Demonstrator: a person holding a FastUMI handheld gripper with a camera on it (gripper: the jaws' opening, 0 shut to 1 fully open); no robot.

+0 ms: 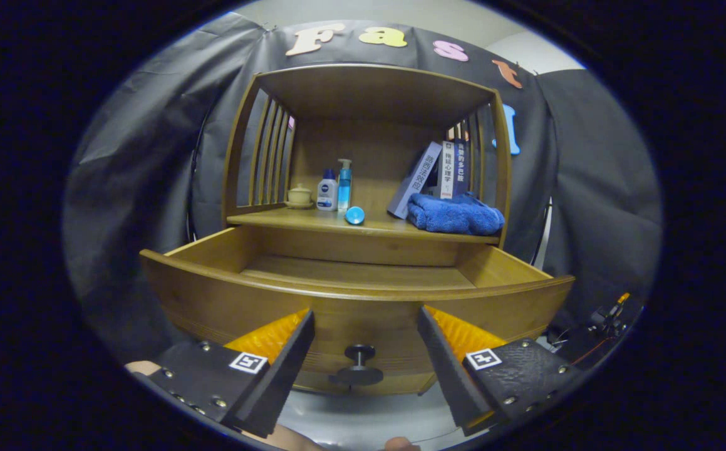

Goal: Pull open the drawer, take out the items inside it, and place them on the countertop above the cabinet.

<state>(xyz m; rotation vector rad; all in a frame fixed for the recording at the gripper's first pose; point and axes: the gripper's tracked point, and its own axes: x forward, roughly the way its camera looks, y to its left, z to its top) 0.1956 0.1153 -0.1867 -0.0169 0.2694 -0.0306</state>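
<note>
Drawer (356, 294) pulled out, centre frame, floor looks bare. Tool (366, 326) open, fingers straddling knob (359, 357), not touching. Towel (456, 214) on counter (312, 220), right: soft, light; pinch thick fold.

This is a staged booth made to look like a home corner. A wooden cabinet (363, 188) stands before black cloth (150, 156) walls, and its surface (312, 220) carries toiletry bottles (335, 188), books (441, 172) and a folded blue towel (456, 214).
</note>
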